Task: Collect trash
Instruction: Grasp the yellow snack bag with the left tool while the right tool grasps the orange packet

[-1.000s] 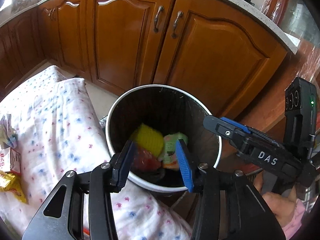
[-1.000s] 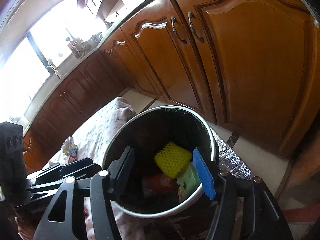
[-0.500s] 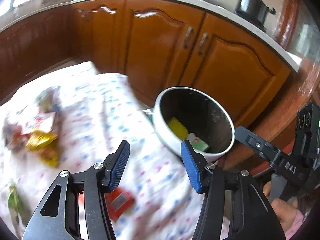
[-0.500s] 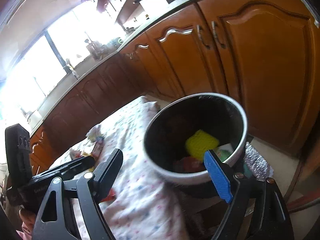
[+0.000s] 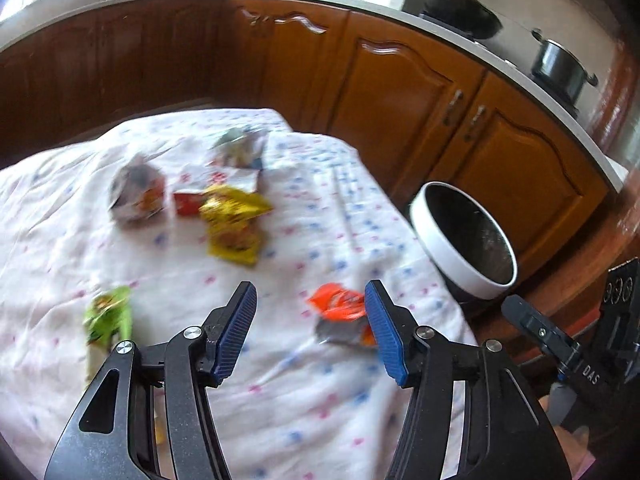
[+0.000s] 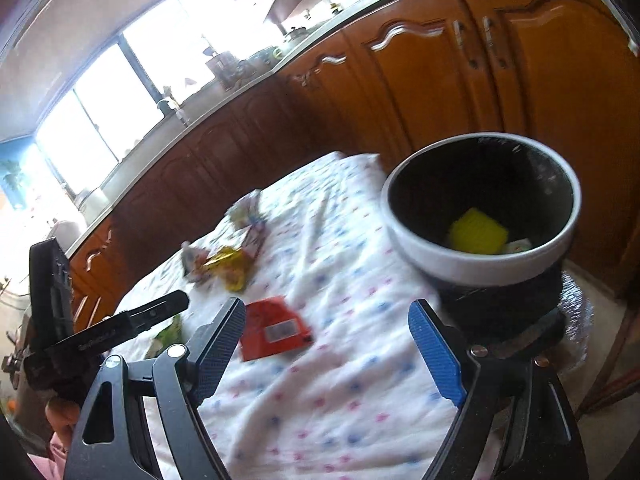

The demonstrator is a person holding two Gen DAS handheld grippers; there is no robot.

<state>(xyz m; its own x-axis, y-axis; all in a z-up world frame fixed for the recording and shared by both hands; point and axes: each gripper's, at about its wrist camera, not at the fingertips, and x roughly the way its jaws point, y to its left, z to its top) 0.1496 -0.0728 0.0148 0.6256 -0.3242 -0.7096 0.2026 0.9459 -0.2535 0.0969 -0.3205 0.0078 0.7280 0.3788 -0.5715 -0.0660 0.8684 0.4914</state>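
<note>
Swung off the bin (image 5: 464, 240) back over the worktop (image 5: 280, 400), both left tool (image 5: 310, 334) and right tool (image 6: 326, 354) wide and empty, drop done, red wrapper (image 5: 340, 308) nearest by right edge, yellow packets (image 5: 234, 222) mid-worktop left.

A tabletop (image 5: 280, 420) draped in white cloth with pink and blue dots carries scattered wrappers — an orange wrapper (image 5: 340, 308) near the right edge, a green wrapper (image 5: 108, 316) at left, yellow packets (image 5: 234, 220) mid-cloth beside a small red box (image 5: 186, 204), and crumpled silvery wrappers (image 5: 138, 194) farther back.
</note>
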